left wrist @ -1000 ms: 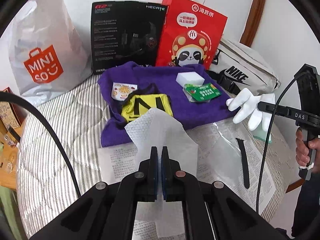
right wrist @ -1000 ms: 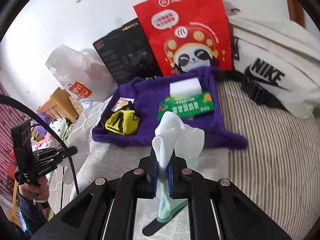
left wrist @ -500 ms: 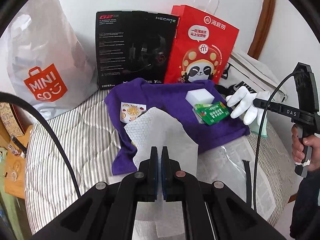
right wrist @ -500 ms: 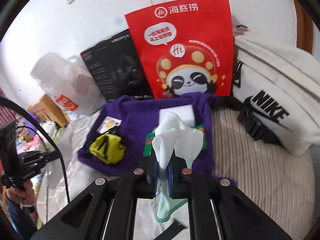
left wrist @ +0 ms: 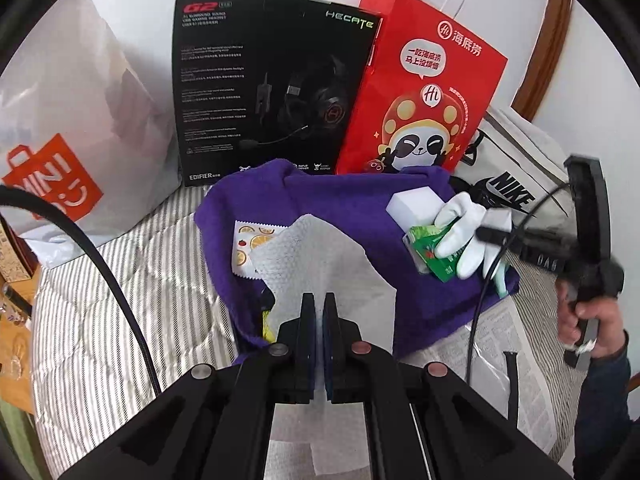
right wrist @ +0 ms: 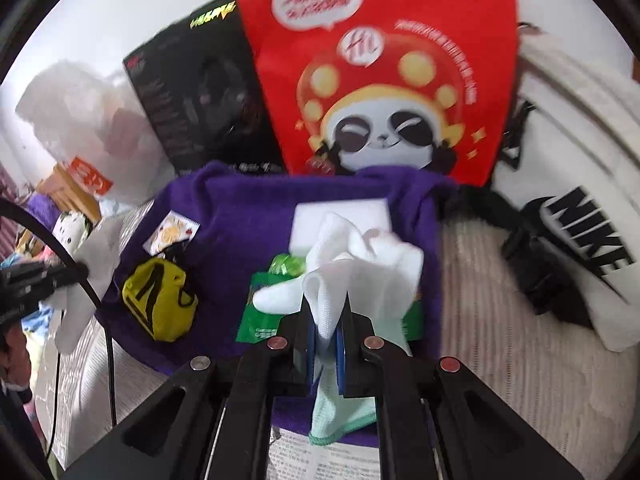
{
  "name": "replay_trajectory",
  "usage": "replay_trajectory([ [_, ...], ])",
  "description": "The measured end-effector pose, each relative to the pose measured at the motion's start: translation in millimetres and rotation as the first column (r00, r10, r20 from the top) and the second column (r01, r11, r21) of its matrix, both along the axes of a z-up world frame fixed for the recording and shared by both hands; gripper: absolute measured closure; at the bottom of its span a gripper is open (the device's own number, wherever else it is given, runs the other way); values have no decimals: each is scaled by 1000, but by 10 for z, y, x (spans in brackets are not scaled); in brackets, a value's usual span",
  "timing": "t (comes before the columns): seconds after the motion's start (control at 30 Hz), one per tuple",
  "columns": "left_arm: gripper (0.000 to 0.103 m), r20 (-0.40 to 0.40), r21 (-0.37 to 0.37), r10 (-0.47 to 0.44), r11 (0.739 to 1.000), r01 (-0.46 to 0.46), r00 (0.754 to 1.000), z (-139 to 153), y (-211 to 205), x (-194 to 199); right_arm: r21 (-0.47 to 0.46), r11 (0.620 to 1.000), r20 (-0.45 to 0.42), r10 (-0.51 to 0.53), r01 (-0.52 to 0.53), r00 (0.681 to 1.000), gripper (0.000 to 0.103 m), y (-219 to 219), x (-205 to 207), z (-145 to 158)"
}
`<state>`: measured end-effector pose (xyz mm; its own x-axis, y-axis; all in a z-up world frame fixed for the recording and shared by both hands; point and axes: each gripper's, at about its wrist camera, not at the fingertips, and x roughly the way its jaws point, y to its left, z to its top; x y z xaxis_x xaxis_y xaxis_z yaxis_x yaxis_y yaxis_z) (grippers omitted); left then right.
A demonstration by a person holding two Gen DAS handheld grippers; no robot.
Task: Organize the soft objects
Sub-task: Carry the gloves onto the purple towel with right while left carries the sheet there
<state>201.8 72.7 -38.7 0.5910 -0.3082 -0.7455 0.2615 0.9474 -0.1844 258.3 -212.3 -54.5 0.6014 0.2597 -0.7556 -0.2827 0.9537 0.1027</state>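
My left gripper (left wrist: 319, 312) is shut on a white textured cloth sheet (left wrist: 320, 264) and holds it over the near part of a purple towel (left wrist: 352, 204). My right gripper (right wrist: 328, 328) is shut on a white glove (right wrist: 360, 264) with a green cuff; in the left wrist view the glove (left wrist: 468, 232) hangs over the towel's right side. On the towel (right wrist: 240, 212) lie a white sponge block (left wrist: 416, 204), a green packet (right wrist: 260, 316), a yellow pouch (right wrist: 160, 300) and a fruit-print sachet (left wrist: 252, 244).
Behind the towel stand a black headset box (left wrist: 272, 88), a red panda paper bag (left wrist: 424, 92), a white Miniso bag (left wrist: 60, 128) and a white Nike bag (right wrist: 568, 168). Striped bedding (left wrist: 120, 300) and newspaper (left wrist: 500, 340) lie underneath. A black strap (left wrist: 511, 384) lies on the newspaper.
Both grippers moved forward toward the towel. The cloth sheet now covers the yellow pouch in the left view, and the glove has come over the green packet and sponge.
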Motion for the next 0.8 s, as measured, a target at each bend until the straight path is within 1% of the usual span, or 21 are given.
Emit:
replay_trajectory([
  [0.1,99,-9,-8,-4,1000,4,1000,-39,-25,109,11,999,-23,36,-36,999,95,69,29,-112],
  [0.3,99,-19,-7,-11,1000,11,1000,-104,-83,288,28,999,-60,40,-39,997,95,67,91,-277],
  [0.47,99,-20,-14,-16,1000,16,1000,-105,-112,416,56,998,-75,44,-40,996,94,50,141,-305],
  [0.53,99,-17,-3,-11,1000,11,1000,-113,-136,479,52,998,-73,46,-43,996,94,51,138,-298],
  [0.8,99,-52,-22,-8,1000,7,999,-305,-204,757,53,998,-80,48,-44,996,93,47,150,-289],
])
